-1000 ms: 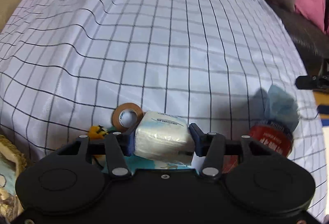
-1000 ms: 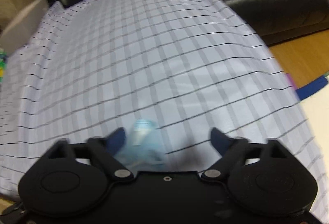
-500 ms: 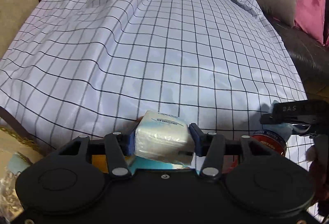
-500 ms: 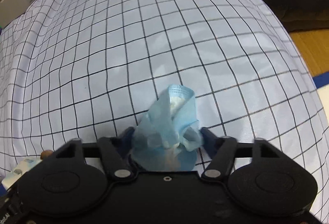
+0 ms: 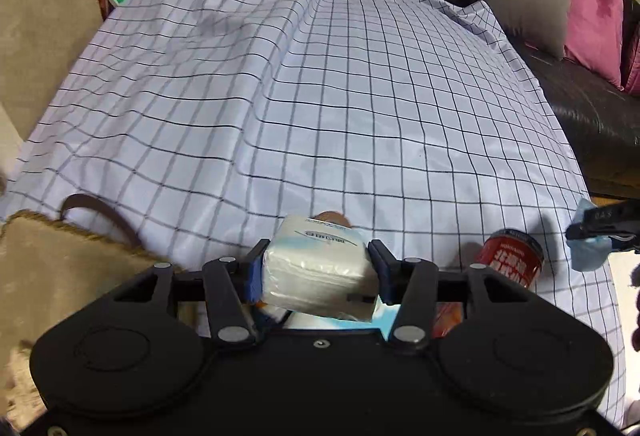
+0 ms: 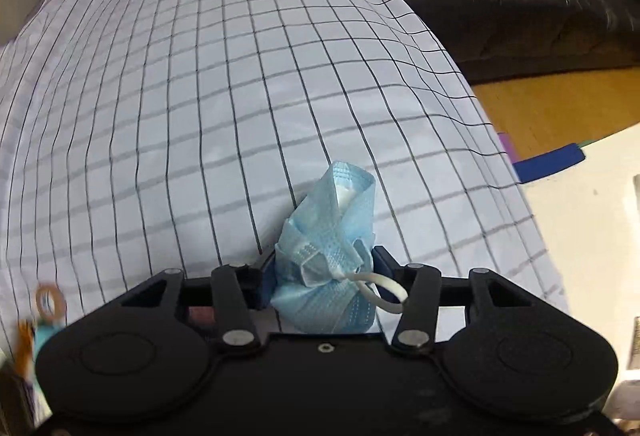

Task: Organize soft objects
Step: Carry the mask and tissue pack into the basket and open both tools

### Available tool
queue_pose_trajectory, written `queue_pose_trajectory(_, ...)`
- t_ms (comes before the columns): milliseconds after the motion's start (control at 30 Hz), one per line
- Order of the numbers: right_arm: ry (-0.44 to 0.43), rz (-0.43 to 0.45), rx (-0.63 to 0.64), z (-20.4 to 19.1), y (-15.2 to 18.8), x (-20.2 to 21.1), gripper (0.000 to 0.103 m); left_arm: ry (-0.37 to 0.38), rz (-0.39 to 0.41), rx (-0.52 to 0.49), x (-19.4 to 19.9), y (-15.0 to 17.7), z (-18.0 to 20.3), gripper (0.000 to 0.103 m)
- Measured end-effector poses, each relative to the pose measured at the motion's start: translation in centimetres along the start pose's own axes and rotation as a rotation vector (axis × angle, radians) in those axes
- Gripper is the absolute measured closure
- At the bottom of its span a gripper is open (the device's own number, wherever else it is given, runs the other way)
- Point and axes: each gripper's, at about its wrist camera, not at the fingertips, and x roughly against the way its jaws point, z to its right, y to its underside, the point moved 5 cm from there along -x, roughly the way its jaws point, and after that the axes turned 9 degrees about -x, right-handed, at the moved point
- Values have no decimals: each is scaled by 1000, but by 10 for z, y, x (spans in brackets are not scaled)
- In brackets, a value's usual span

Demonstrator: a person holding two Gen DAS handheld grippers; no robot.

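Left claw (image 5: 316,272) pinching a white tissue pack (image 5: 320,272), right claw (image 6: 324,276) pinching a crumpled blue face mask (image 6: 330,256), both above the checked counter cloth (image 5: 320,95).

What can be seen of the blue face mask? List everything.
The face mask is light blue, of pleated non-woven fabric as it looks, crumpled into a bunch. One folded end stands up, showing a white lining. A white elastic ear loop curls out at its right. The right gripper is shut on its lower part, holding it above the checked cloth. From the left wrist view it shows as a blue wad at the far right, past the red can.
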Motion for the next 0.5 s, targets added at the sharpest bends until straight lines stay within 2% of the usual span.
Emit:
queue_pose_trajectory(133, -20, -28, 33, 8, 32, 22, 54, -23, 10, -2, 24, 13, -13, 53)
queue_pose_trajectory(300, -73, -118, 64, 9, 79, 41, 55, -5, 13, 44, 49, 27, -37, 53)
queue_pose_trajectory(400, -123, -139, 123, -4, 106, 62, 55, -17, 33, 67, 64, 31, -53, 53)
queue_pose_trajectory(500, -211, -154, 201, -35, 129, 85, 55, -57, 63, 94, 77, 33, -73, 53)
